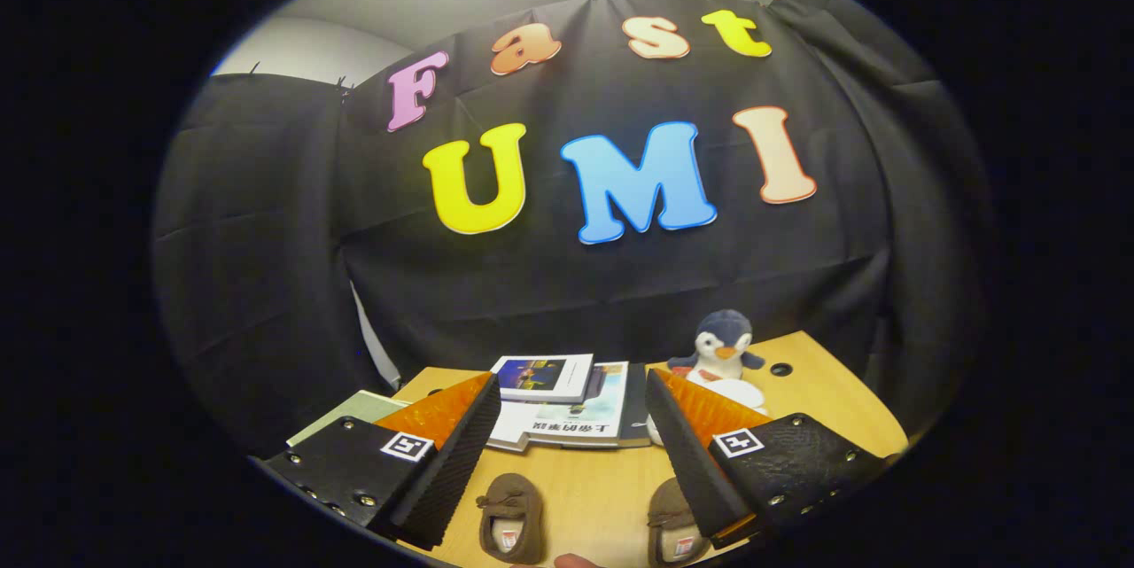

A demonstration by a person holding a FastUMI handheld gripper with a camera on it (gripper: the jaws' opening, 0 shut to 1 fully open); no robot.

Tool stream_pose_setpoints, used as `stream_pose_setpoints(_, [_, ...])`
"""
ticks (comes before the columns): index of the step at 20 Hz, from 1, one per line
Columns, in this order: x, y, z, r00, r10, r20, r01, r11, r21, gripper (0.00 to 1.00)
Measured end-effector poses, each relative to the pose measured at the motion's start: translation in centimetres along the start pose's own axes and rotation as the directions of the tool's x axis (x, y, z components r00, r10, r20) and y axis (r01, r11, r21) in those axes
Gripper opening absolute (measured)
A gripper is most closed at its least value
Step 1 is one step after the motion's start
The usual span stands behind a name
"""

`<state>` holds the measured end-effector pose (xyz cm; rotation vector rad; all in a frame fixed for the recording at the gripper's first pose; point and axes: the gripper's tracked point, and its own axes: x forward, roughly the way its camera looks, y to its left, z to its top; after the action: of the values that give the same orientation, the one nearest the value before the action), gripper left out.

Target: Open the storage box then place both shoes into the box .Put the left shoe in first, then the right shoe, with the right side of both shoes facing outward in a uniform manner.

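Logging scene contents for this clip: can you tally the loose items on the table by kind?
Shoes: 2, brown, one between the open fingers, one by the right finger.
Books: 3, two stacked, one green behind the left finger.
Plush penguin: 1.
Total: 6.

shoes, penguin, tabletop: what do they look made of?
Both brown shoes, lying between the open gripper's fingers: likely suede or felt, matte and slightly napped. Penguin beyond the fingers: plush fabric, fuzzy outline, soft rounded shape. Table: looks like wood or laminate, smooth with a light sheen; can't tell which.
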<state>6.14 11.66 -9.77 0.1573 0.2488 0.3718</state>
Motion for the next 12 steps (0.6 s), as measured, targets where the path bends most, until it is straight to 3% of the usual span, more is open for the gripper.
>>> stream_pose_setpoints(7, [3.2, 7.5, -5.4, 0.958, 0.247, -0.147, -0.237, 0.968, 0.082, 0.99])
stream_pose_setpoints(12, [4.8, 11.3, -9.6, 0.899, 0.362, -0.249, -0.31, 0.924, 0.222, 0.99])
